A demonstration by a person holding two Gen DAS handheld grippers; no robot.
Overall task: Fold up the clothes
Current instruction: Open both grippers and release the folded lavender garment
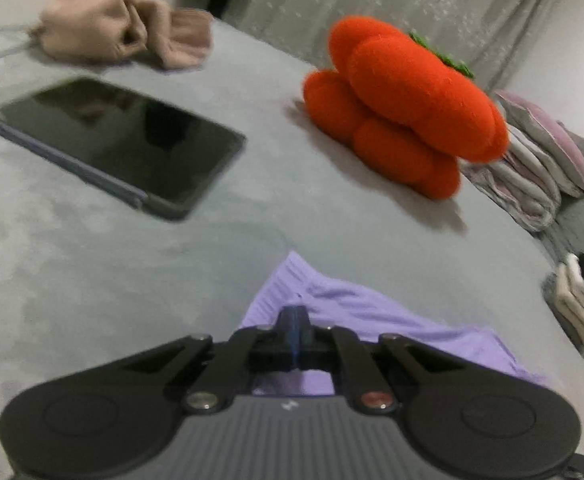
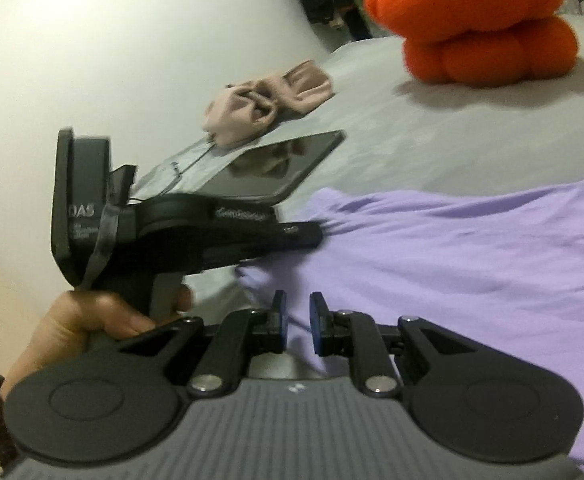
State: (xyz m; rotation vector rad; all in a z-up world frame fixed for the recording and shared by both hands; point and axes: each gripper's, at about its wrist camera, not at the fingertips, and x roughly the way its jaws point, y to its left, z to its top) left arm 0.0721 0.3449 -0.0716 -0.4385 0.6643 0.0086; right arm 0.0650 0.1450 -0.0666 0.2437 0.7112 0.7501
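Right now the purple garment lies spread on the grey bed sheet, running off to the right in the right wrist view, its long axis roughly left to right there. Left gripper is clenched on a bunched edge of it; in the right wrist view that pinch shows at the cloth's left end, with gathers fanning out from the tip. The person's hand holds that left tool's handle.

Right gripper hangs just above the near left part of the cloth, jaws parted a little, nothing pinched; purple fabric shows through the gap below the pads. No contact I can confirm.

Key relation: the free cloth lies ahead and to the right of the right gripper, while the left gripper already has the left end. So the right hand is the nearer one for a 2nd pinch along the near edge, probably needed before a fold can be carried over.

Other stuff: black phone just behind the garment's left end, beige crumpled cloth further back, orange plush cushion well apart, folded stack beside it.

Writing: "DAS" readable on the left tool's body; smaller print below it and on the arm is too blurred to read.
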